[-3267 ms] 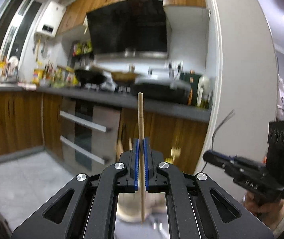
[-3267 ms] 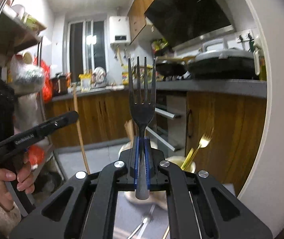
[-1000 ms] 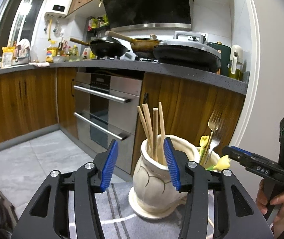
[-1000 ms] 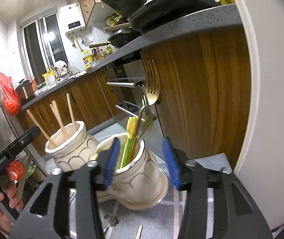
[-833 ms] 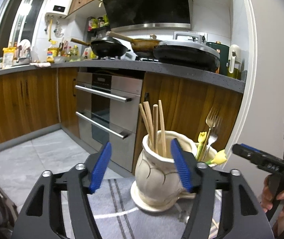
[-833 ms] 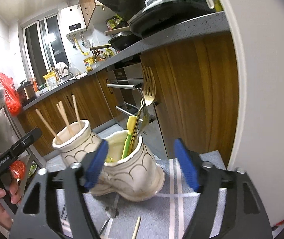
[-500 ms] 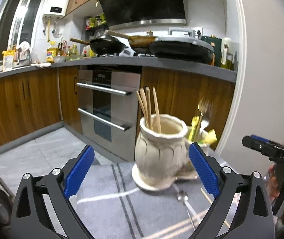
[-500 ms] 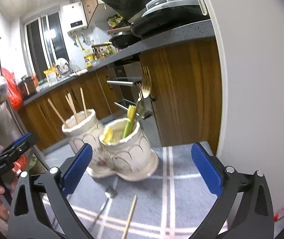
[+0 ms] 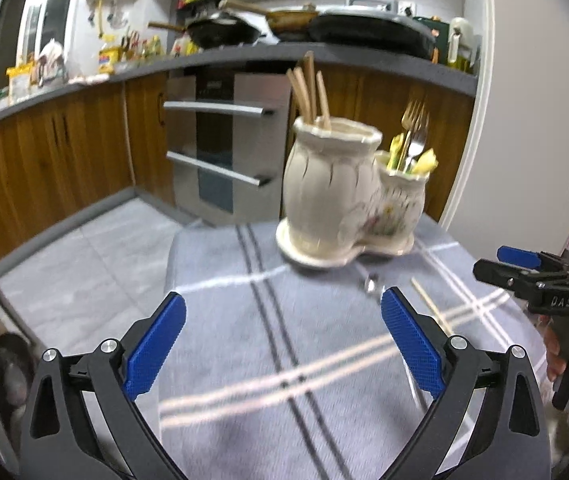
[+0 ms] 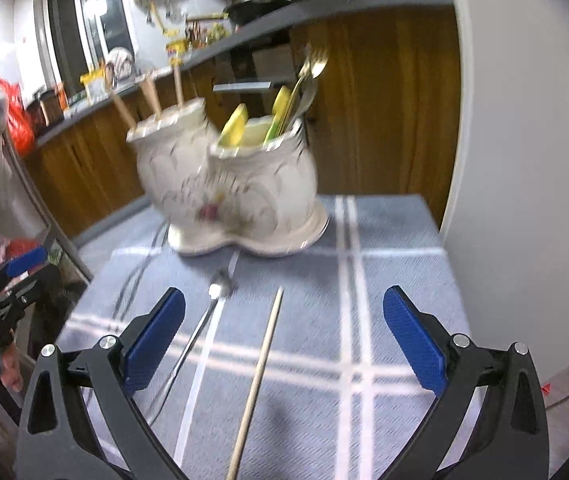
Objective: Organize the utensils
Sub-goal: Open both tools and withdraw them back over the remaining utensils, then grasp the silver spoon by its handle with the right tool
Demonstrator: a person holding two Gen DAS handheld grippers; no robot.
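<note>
Holder [image 10: 228, 184]: 2 pots | loose: 1 spoon [image 10: 204, 316], 1 chopstick [image 10: 258, 372] | left gripper [image 9: 282, 342], right gripper [image 10: 284, 340]: both spread, empty

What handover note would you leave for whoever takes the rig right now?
Left tongs and right tongs: both open, empty, over the cloth.
Holder stands at the cloth's far end: chopsticks in the tall pot, forks in the short one.
Left: a spoon and one chopstick lie on the cloth before the right tongs; pot them.
</note>
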